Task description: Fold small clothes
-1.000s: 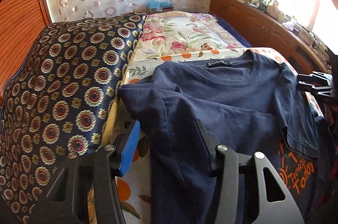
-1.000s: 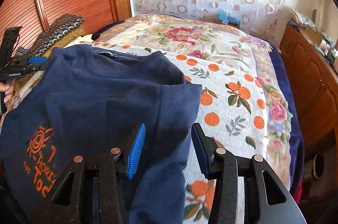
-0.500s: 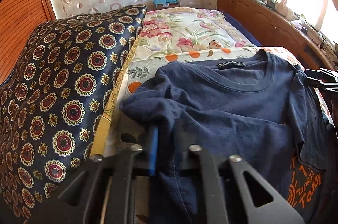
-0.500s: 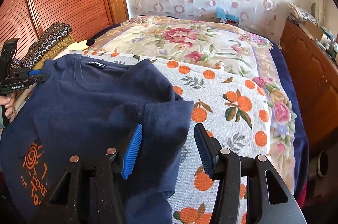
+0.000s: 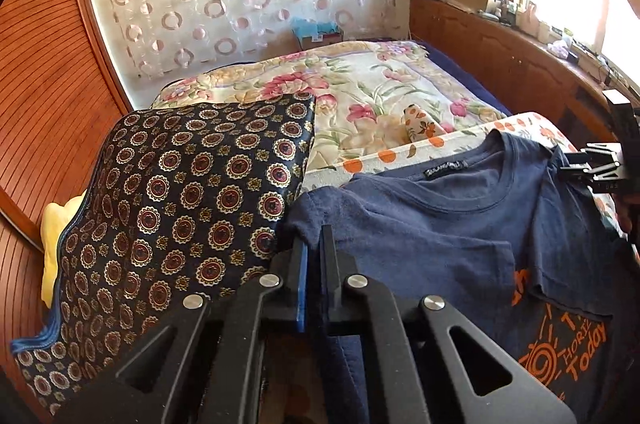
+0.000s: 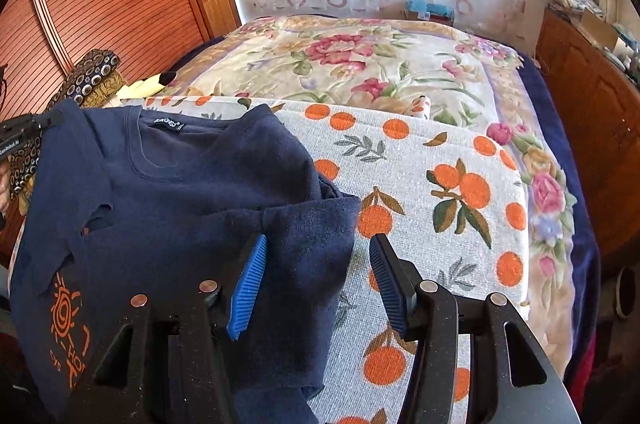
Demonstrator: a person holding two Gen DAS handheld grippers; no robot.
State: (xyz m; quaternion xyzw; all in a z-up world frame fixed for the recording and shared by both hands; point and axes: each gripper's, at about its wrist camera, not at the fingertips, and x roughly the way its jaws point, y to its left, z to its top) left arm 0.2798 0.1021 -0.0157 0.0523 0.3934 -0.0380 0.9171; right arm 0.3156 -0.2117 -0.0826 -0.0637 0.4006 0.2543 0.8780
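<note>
Left wrist view, left to right: dark patterned cushion with gold-and-maroon medallions point(image 5: 180, 207) propped at the left. Just beside it, the left gripper point(image 5: 314, 244) points forward and slightly down over the bed, its jaws pinched together on the left shoulder edge of the navy blue cotton T-shirt with orange print point(image 5: 440, 236). Shirt lies neck-away on the grey towel printed with oranges point(image 5: 384, 155), sleeve folded inward across the chest.

Right wrist view: the same T-shirt point(image 6: 180, 191) fills the left half. Right gripper point(image 6: 316, 256) is held level above the shirt's right sleeve edge, jaws wide apart, blue ribbed pads point(image 6: 246, 288) bare, nothing between them. Towel point(image 6: 440, 183) extends right, over a floral bedspread point(image 6: 360, 63).
</note>
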